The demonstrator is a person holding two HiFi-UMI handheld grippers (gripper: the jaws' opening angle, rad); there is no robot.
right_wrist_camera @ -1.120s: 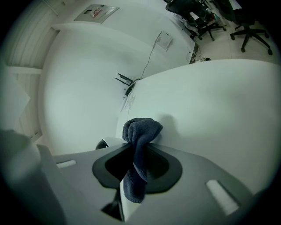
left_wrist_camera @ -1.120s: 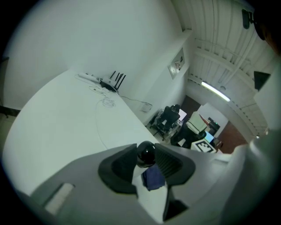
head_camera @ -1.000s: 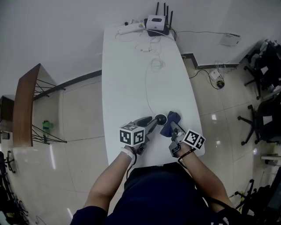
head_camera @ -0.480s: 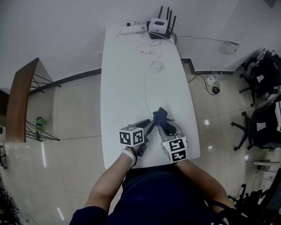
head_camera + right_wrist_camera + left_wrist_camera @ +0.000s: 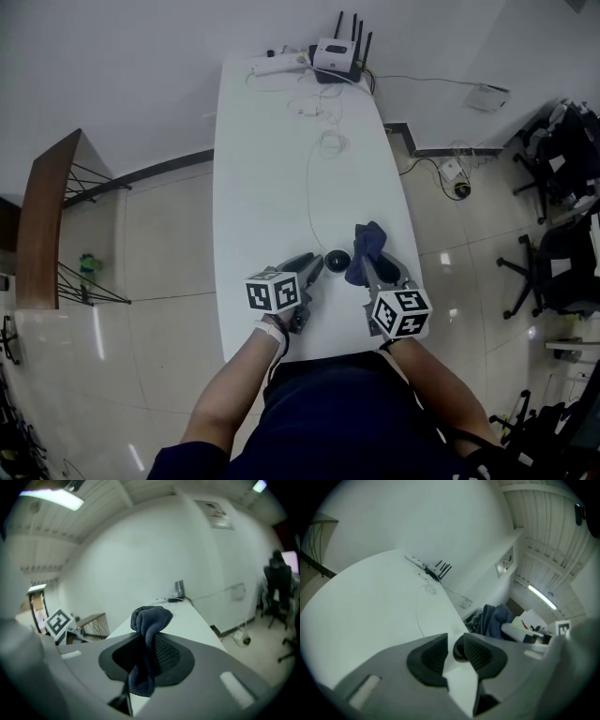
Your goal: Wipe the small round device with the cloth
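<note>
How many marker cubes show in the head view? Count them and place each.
2. One marker cube on the left gripper; the other on the right gripper. None seems hidden.

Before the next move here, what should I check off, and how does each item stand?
1. The right tool pinches the cloth: ok.
2. The small round device sits between the left tool's jaws, which have just been closing: ok.
3. Both pads press the device: not ok, table shows beside one pad.
4. The cloth touches the device: cannot tell, it hangs close beside.
</note>
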